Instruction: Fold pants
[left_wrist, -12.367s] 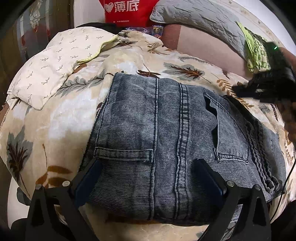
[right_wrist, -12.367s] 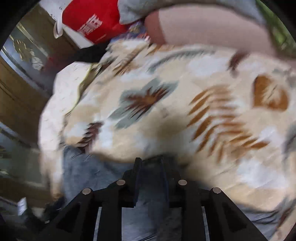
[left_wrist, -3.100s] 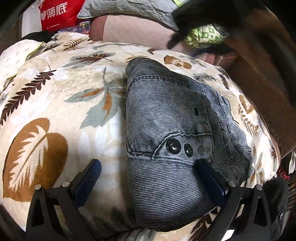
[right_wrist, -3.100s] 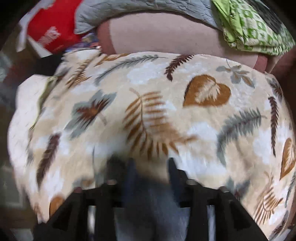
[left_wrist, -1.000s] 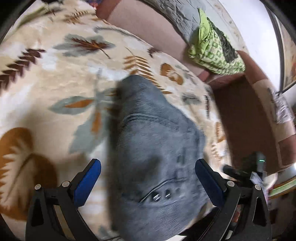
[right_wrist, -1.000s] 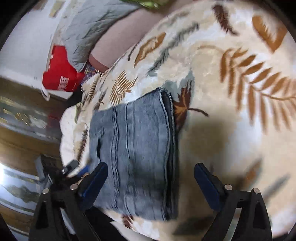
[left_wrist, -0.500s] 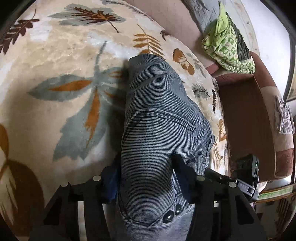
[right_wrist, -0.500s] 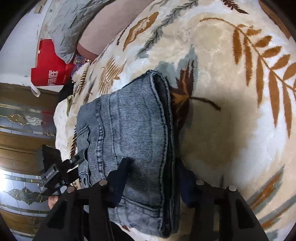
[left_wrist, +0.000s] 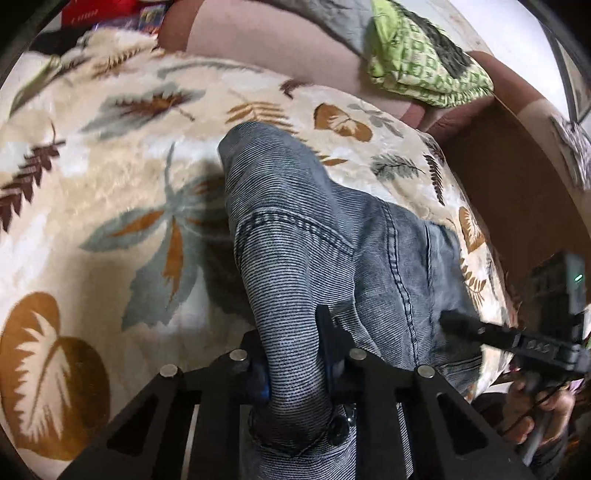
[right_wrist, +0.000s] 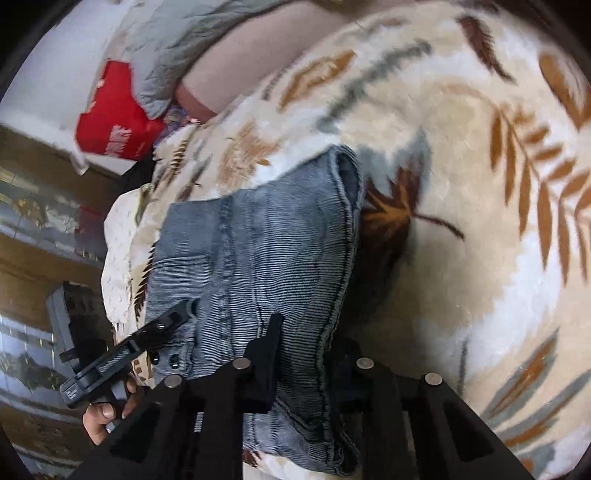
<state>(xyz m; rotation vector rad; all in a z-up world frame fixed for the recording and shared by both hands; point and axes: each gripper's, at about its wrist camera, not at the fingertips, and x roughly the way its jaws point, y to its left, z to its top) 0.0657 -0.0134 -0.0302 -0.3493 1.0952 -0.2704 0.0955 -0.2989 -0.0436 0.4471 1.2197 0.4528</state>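
The folded grey-blue pants (left_wrist: 317, 229) lie on a cream blanket (left_wrist: 92, 177) printed with leaves. My left gripper (left_wrist: 293, 343) has its jaws closing on the near end of the bundle, and the denim is bunched tight between the fingers. In the right wrist view the pants (right_wrist: 273, 243) fill the lower middle. There my right gripper (right_wrist: 306, 354) is closing on the stacked edge of the fold, with fabric pinched between its fingers. Each view shows the other gripper at the opposite end, the right gripper (left_wrist: 454, 323) and the left gripper (right_wrist: 177, 314), each held by a hand.
A green patterned cloth (left_wrist: 424, 62) lies on the brown sofa arm (left_wrist: 517, 192) behind the blanket. A grey quilted pillow (right_wrist: 159, 48) and a red bag (right_wrist: 110, 118) sit at the far end. A white sprigged pillow (right_wrist: 118, 236) lies beside the pants, near wooden cabinet doors.
Both grippers' jaws have come together from wide open onto the two ends of the folded pants. The denim now bunches between the fingers.
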